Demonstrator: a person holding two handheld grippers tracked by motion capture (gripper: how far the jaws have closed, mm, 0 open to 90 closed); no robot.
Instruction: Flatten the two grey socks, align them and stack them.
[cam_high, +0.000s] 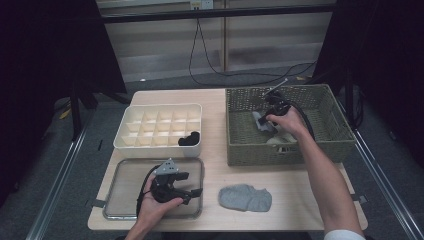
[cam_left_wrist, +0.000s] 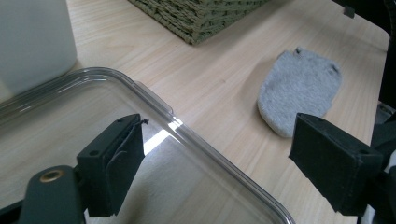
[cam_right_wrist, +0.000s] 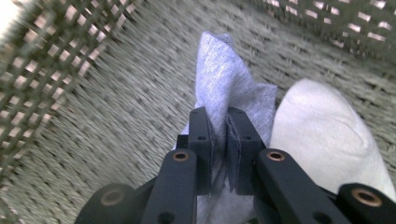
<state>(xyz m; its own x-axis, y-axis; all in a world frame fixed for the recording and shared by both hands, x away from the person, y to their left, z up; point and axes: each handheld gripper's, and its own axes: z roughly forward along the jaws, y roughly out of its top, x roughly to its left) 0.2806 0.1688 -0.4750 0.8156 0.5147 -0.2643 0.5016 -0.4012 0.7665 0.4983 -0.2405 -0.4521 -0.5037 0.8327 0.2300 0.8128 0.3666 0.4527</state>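
I am pinching a pale grey sock (cam_right_wrist: 224, 100) inside the wicker basket (cam_high: 330, 142) with my right gripper (cam_right_wrist: 219, 135). My left gripper (cam_left_wrist: 219, 158) is waiting wide open and empty over the clear tray (cam_left_wrist: 196, 140). Next, I judge, I am lifting the sock clear of the basket rim.

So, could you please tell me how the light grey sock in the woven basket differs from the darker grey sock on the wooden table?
The light grey sock is pinched between the right gripper's jaws inside the woven basket, bunched and standing up; the darker grey sock lies flat and untouched on the wooden table. The first looks thin and smooth, the second thicker and fuzzier. Both are grey fabric socks.
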